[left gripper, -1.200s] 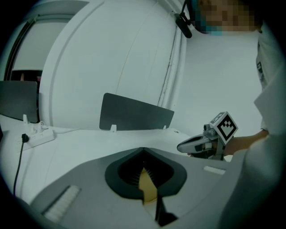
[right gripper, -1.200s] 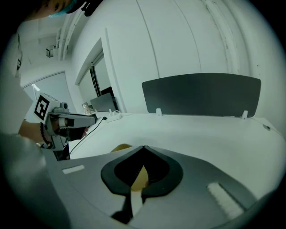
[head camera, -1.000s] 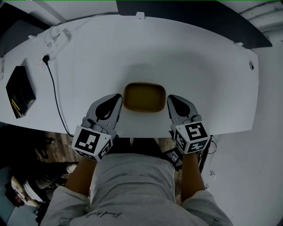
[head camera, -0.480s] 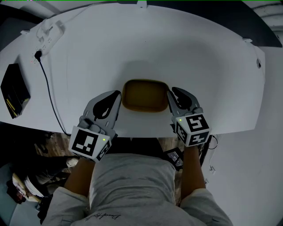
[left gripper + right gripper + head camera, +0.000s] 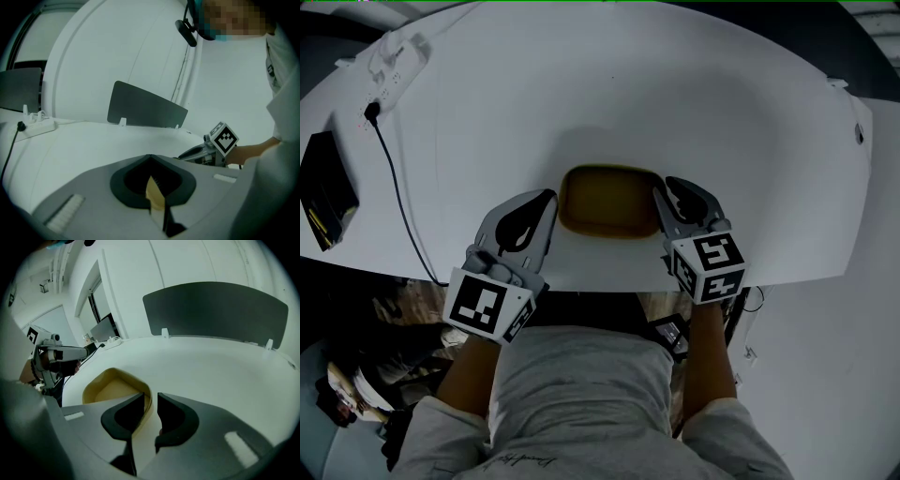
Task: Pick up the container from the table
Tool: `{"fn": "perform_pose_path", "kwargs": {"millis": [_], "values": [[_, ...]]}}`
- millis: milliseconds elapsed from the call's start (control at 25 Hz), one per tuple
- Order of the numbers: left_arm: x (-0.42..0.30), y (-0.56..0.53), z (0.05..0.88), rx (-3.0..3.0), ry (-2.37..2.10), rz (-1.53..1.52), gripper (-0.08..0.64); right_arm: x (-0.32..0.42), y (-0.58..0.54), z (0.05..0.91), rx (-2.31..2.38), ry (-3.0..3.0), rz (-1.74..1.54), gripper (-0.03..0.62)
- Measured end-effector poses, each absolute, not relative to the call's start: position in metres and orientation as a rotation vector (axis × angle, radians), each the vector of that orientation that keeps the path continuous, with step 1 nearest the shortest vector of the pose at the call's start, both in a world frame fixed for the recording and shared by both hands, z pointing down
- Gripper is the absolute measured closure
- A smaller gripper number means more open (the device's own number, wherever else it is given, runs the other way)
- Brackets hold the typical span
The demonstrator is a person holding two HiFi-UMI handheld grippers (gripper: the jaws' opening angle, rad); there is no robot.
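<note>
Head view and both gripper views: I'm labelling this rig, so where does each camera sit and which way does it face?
Head view: on the head, facing steeply down at white table, yellow rounded-rectangular container, left gripper, right gripper, forearms, torso.
Left gripper view: on that gripper, facing across the table; own jaws show.
Right gripper view: likewise.
All share the container.

Looking steeply down on a white table with a tan container near its front edge, left gripper up against one short end, right gripper at the other. Way off left: a black box, plus a black cable running up to a white power strip.
</note>
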State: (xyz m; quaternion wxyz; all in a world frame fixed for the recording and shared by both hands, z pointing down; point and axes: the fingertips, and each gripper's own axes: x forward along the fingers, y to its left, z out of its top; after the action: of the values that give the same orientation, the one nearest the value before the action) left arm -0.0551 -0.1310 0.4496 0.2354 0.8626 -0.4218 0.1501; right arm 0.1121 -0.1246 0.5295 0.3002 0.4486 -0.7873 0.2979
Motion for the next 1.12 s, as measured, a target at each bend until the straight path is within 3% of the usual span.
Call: {"fn": "perform_pose_path", "kwargs": {"millis": [360, 640, 1120], "values": [[-0.059, -0.133, 0.457, 2.344, -1.165, 0.409, 0.56, 0.108, -0.128, 0.541, 1.152, -2.064, 0.788, 0.492], [-0.062, -0.132, 0.459, 2.328, -1.173, 0.409, 0.56, 0.113, -0.13, 0.542, 1.179, -2.024, 0.756, 0.555], [-0.065, -0.132, 0.461, 2.316, -1.179, 0.401, 0.56, 0.115, -0.131, 0.542, 1.193, -2.008, 0.761, 0.563]]}}
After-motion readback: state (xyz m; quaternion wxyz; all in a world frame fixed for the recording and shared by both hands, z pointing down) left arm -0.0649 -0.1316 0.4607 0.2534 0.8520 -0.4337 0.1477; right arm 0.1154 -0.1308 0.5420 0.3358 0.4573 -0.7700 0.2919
